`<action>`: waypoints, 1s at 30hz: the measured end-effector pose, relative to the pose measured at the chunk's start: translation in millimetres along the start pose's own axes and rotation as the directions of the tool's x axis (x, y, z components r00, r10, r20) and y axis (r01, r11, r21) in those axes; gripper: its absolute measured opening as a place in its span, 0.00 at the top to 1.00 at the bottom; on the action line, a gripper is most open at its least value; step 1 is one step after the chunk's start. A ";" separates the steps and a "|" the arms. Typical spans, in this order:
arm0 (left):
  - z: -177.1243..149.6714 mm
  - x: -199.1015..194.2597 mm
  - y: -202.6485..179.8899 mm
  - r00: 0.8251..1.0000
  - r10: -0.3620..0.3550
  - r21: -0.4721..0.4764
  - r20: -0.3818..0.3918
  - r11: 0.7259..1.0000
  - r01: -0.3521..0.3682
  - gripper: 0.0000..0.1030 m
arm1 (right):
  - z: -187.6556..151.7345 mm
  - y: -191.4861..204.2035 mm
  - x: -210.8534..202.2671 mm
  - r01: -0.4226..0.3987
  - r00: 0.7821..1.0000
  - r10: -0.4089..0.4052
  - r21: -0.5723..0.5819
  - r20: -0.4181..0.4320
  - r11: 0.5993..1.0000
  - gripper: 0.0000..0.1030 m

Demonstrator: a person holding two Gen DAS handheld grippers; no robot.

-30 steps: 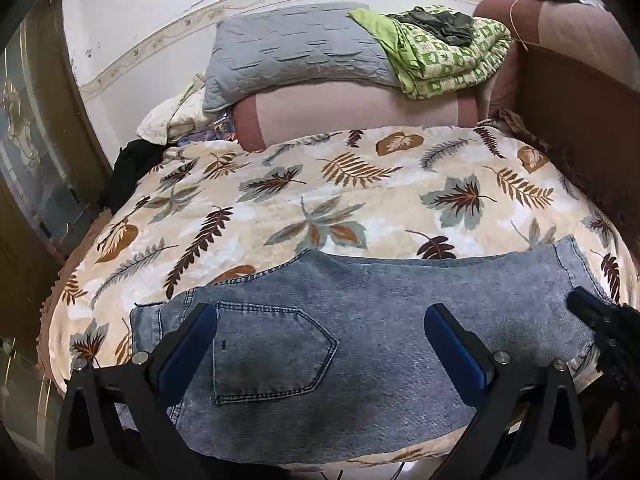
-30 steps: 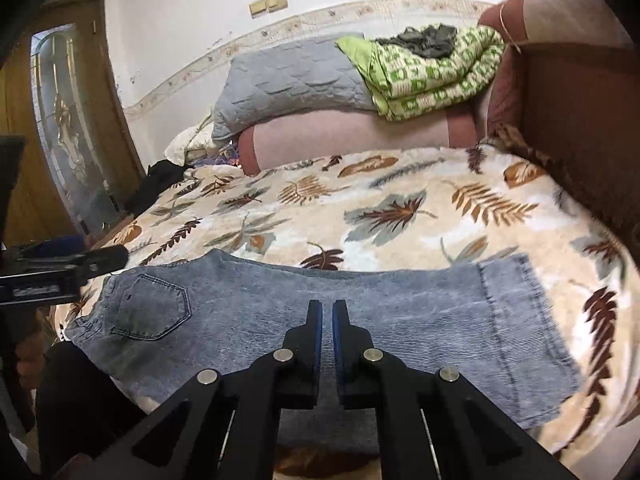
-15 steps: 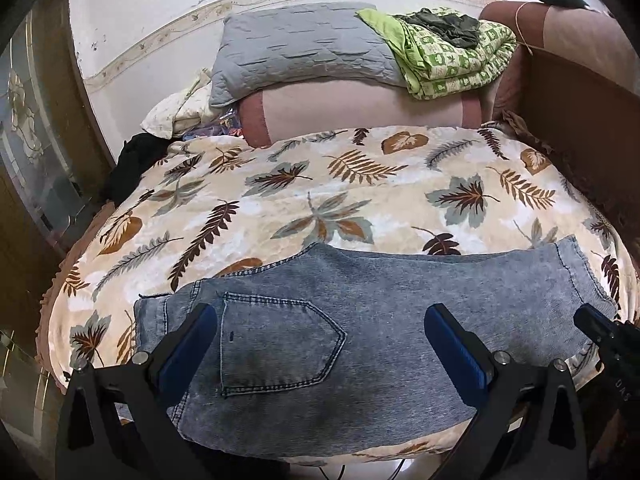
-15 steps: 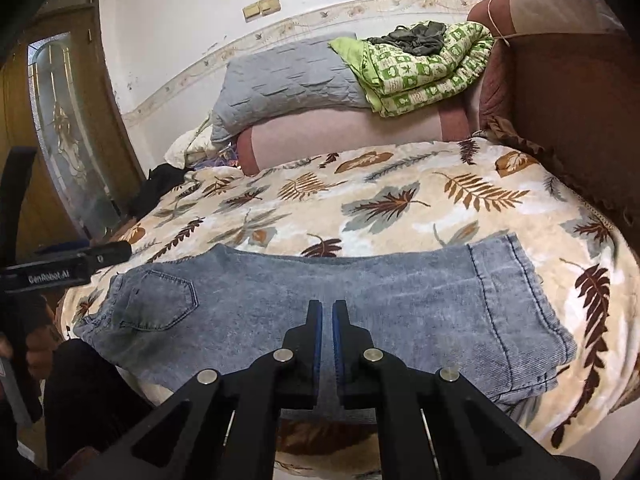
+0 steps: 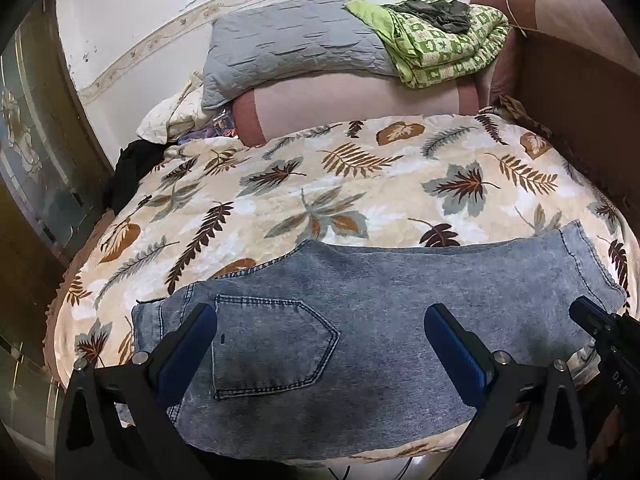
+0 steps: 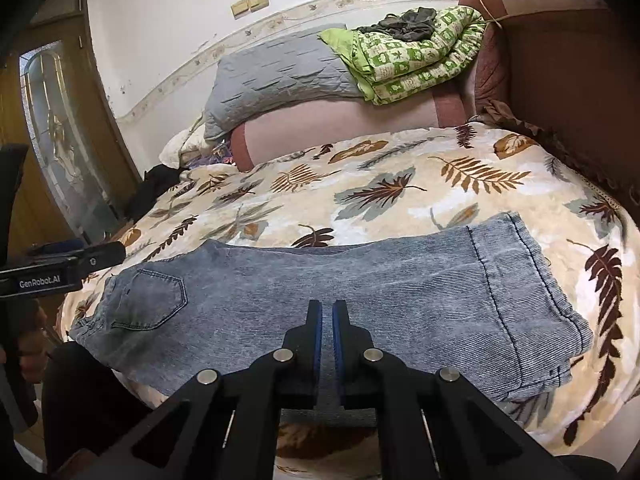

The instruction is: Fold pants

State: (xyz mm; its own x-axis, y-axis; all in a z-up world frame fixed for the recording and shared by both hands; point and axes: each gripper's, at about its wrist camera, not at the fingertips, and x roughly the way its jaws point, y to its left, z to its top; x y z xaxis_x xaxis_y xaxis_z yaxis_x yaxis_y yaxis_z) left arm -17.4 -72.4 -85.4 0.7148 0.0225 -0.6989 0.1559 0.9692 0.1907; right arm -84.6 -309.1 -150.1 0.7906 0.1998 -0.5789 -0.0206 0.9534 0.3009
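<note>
A: Where the pants (image 5: 380, 336) lie, is it flat on the bed (image 5: 360, 200)?

B: Yes; the grey-blue denim pants lie folded lengthwise along the near edge of the bed, on a leaf-print blanket (image 6: 400, 188); the waist with its back pocket (image 5: 272, 344) points to the picture's left, the hems to the right; the near edge of the denim overhangs the mattress a little.

A: And the left gripper (image 5: 320, 336)?

B: Its blue-padded fingers (image 5: 188, 344) stand wide apart above the pocket end; nothing is between them; whether they touch the cloth cannot be told.

A: The right gripper (image 6: 327, 320)?

B: Its fingers (image 6: 316, 328) are nearly closed, with only a thin slit between the pads; they sit over the middle of the leg; whether any denim is pinched in the slit cannot be told.

A: Background items?

B: A grey pillow (image 5: 288, 52) and a green patterned quilt (image 5: 440, 52) rest on a pink bolster (image 5: 352, 108) at the far side; a brown headboard (image 6: 568, 92) stands at the right; a wooden door (image 6: 52, 128) shows at the left.
</note>
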 end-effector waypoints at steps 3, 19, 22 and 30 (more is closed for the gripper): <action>-1.6 2.0 -1.7 1.000 0.001 0.006 -0.006 1.000 -0.001 0.00 | -0.1 1.3 1.2 -0.004 1.000 0.004 -0.004 -0.001 1.000 0.93; -8.0 9.1 -3.5 0.999 0.007 0.011 -0.033 1.000 -0.007 0.00 | -1.8 5.2 7.6 -0.018 0.999 0.017 -0.013 -0.030 1.000 0.93; -10.0 8.9 -8.4 0.999 0.004 0.025 -0.037 1.000 -0.003 0.00 | -2.9 7.7 9.3 -0.017 0.999 0.016 -0.025 -0.041 1.000 0.93; -18.9 11.6 -33.0 0.998 -0.016 0.094 -0.060 0.995 0.022 0.00 | -6.8 11.9 17.4 0.015 0.996 -0.019 -0.049 -0.086 0.999 0.93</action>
State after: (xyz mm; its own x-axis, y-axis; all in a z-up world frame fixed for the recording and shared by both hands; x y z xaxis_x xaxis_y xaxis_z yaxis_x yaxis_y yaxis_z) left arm -27.1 -99.4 -112.8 0.6701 0.0216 -0.7420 0.2345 0.9422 0.2392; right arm -75.3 -292.7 -161.7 0.7353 0.2001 -0.6476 -0.0390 0.9663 0.2544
